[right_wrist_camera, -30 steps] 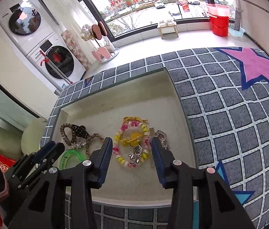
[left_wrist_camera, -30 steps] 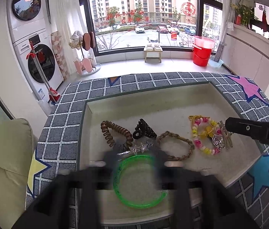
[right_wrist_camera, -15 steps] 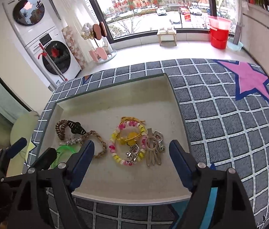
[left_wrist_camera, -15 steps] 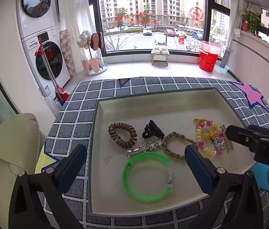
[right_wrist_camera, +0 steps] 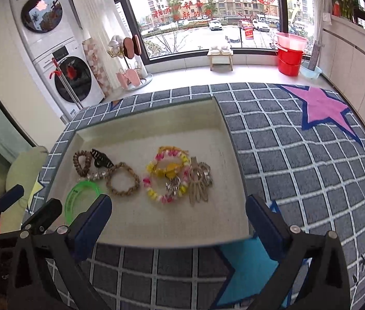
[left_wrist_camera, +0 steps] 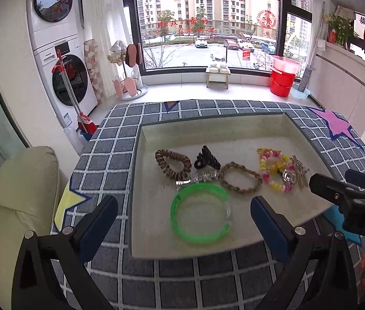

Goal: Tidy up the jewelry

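In my left wrist view, my left gripper [left_wrist_camera: 183, 217] spreads wide across the lower frame with nothing between its pads; the green bangle [left_wrist_camera: 201, 213] lies flat in the gap, on the tray [left_wrist_camera: 293, 129] floor. Above it, left to right across the middle, run the brown spiral hair tie [left_wrist_camera: 173, 164], the black claw clip [left_wrist_camera: 206, 158], a small silver clip [left_wrist_camera: 204, 176], the braided bracelet [left_wrist_camera: 241, 177] and the bead bracelets [left_wrist_camera: 275, 171]. Only the black tip of my right gripper [left_wrist_camera: 350, 193] shows, at the right edge.

My right wrist view shows that right gripper [right_wrist_camera: 178, 215] properly: its jaws have just been opening and now stand wide, holding nothing, framing the tray's near rim. It also shows clearly the gold hair clips [right_wrist_camera: 199, 180] touching the beads on their right, which the left view barely resolves. The bangle [right_wrist_camera: 79, 199] sits lower left here, partly hidden behind a pad. The star-patterned cloth [right_wrist_camera: 311, 155] on the table fills the right.
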`<state>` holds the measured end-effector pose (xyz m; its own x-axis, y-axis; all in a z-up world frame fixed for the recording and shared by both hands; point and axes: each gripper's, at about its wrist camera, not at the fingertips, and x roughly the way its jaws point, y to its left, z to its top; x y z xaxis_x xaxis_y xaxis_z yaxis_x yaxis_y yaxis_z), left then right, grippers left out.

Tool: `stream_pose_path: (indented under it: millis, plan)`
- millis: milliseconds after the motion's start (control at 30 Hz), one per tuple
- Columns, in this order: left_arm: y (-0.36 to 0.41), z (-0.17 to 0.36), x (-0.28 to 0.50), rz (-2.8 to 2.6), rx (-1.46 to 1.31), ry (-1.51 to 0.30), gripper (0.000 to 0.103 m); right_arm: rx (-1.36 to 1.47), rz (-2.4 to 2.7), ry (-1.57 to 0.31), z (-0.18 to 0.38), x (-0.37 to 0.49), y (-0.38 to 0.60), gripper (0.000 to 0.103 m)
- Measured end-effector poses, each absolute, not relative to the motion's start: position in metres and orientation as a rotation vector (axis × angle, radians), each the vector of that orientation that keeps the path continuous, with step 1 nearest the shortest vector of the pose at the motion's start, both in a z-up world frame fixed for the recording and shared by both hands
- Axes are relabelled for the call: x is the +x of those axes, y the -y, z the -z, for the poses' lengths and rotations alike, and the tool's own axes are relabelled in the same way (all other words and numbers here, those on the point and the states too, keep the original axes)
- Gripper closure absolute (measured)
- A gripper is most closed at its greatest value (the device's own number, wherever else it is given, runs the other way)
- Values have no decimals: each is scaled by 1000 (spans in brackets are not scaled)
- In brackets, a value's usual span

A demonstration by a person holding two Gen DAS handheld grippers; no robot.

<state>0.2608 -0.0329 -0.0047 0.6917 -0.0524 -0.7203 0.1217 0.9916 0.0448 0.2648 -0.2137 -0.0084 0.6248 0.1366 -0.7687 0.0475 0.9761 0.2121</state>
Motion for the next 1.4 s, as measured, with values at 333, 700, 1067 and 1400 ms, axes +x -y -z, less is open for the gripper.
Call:
stream_pose_path:
  millis: [333, 700, 1067, 1400]
  plan:
    - [26, 11, 215, 83, 76, -800, 0, 150, -33, -871, 10, 223, 205, 0]
    - [21, 8, 167, 47, 63, -767, 0, 135, -10, -798, 0, 172, 200, 0]
    - [20, 4, 122, 29, 71, -708, 0, 78, 17, -720, -11, 121, 188, 0]
    - [13, 9, 99, 18, 40, -731, 0, 68, 23, -703, -12, 96, 182, 0]
